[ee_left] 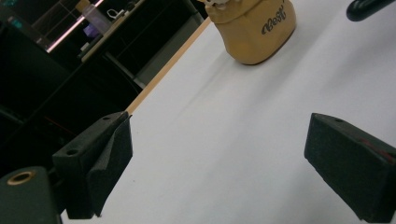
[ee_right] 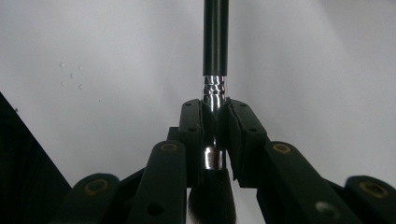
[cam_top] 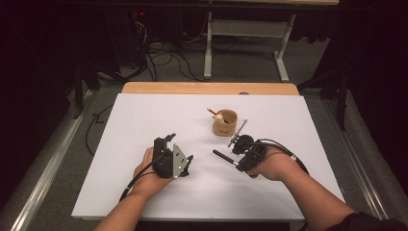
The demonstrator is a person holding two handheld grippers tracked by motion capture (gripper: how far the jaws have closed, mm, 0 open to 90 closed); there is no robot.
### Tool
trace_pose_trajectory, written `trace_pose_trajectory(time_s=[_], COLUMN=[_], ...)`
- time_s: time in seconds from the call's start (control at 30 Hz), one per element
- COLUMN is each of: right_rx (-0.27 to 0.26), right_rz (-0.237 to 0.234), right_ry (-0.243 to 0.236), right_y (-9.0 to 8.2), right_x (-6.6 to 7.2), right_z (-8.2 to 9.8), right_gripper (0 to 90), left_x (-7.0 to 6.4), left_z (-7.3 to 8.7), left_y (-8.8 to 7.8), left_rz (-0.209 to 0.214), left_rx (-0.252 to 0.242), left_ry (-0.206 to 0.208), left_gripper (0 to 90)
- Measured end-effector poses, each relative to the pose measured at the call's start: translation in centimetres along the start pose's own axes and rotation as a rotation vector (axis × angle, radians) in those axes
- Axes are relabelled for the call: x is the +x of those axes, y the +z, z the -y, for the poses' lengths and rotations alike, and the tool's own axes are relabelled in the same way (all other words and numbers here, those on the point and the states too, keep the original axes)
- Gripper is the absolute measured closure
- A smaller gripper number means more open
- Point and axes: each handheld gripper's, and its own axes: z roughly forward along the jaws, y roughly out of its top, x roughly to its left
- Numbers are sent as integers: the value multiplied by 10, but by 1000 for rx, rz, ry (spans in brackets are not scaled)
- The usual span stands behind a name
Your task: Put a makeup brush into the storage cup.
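Observation:
A tan cup holding a few small utensils stands on the white table, right of centre. My right gripper is just in front of the cup. It is shut on the silver ferrule of a black-handled brush, whose handle sticks out to the left. In the right gripper view the bristles lie back between the jaws. My left gripper rests low over the table's middle, open with nothing between its jaws. Ahead of it stands the cup.
A thin grey stick lies slanted between the cup and my right hand. The table's wooden far edge borders a dark floor with cables and a white desk frame.

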Motion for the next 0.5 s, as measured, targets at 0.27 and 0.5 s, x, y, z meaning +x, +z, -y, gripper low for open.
trace_pose_trajectory(time_s=[0.27, 0.5], right_rx=[6, 20], right_rz=[6, 2], right_ry=[-15, -24], right_y=[-2, -1], right_x=[3, 6], right_z=[-3, -7], right_gripper=[789, 789], left_x=[-8, -14], left_z=[-4, -7], left_y=[0, -2], left_rz=[-31, -61], left_rx=[13, 16], left_ry=[96, 174], left_gripper=[76, 76])
